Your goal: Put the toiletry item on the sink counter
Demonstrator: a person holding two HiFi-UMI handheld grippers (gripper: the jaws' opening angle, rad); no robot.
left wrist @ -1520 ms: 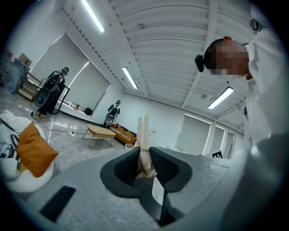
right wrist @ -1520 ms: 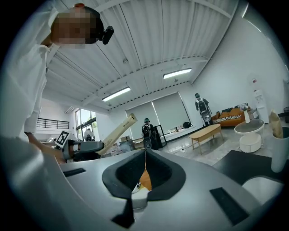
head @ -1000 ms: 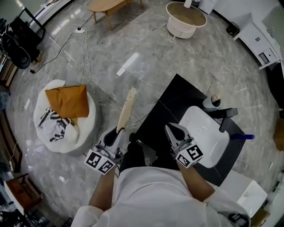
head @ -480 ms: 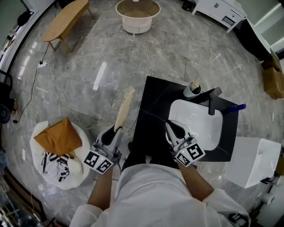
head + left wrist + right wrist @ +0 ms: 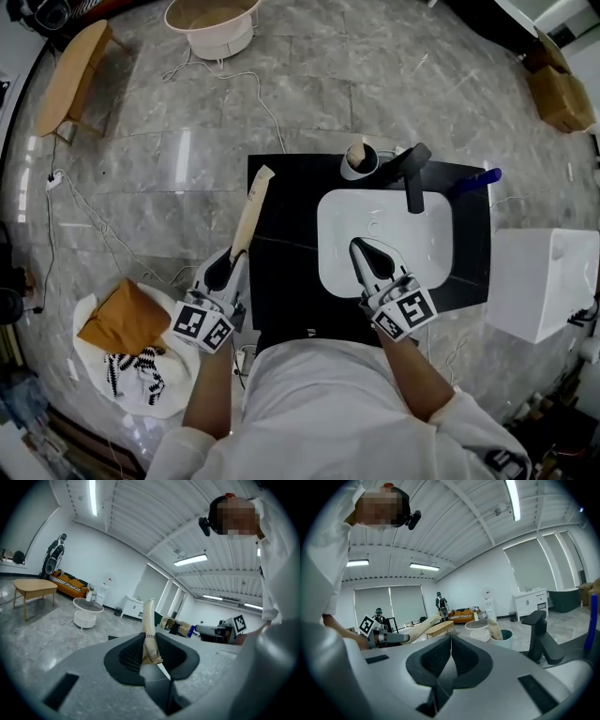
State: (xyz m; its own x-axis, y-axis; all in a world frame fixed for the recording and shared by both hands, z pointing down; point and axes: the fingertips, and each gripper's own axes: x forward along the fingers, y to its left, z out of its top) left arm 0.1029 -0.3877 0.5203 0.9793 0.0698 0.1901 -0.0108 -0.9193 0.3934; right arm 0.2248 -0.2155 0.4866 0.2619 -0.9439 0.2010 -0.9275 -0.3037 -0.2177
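A person in a white shirt [image 5: 328, 412] is standing at a black sink counter [image 5: 281, 291] with a two-jaw gripper in each hand, in a head view looking steeply down on a grey marble floor [image 5: 159, 178]. The left gripper [image 5: 225, 268], lower left of centre, is clamping the bottom end of a beige toiletry tube [image 5: 249, 214], with its jaws pressing on the tube from both sides. The tube is pointing toward the top of the frame along the counter's left edge, and its flat tip is reaching near the counter's upper left corner. Whether it is touching the counter cannot be told. The right gripper [image 5: 364, 253] is hovering over the near part of the white basin [image 5: 417, 234] set into the counter, its jaws shut together with nothing between them. A black faucet [image 5: 413, 178] is standing at the basin's far edge, a cup [image 5: 356, 161] with a beige item in it is sitting just left of the faucet, and a blue object [image 5: 483, 175] is lying at the counter's upper right corner. A white box [image 5: 539, 281] is standing at the right of the frame. An orange cloth [image 5: 122, 319] is lying on a white cushion [image 5: 173, 389] at the lower left. A wooden bench [image 5: 70, 80] is standing at the upper left and a round white tub [image 5: 211, 23] at the top edge.
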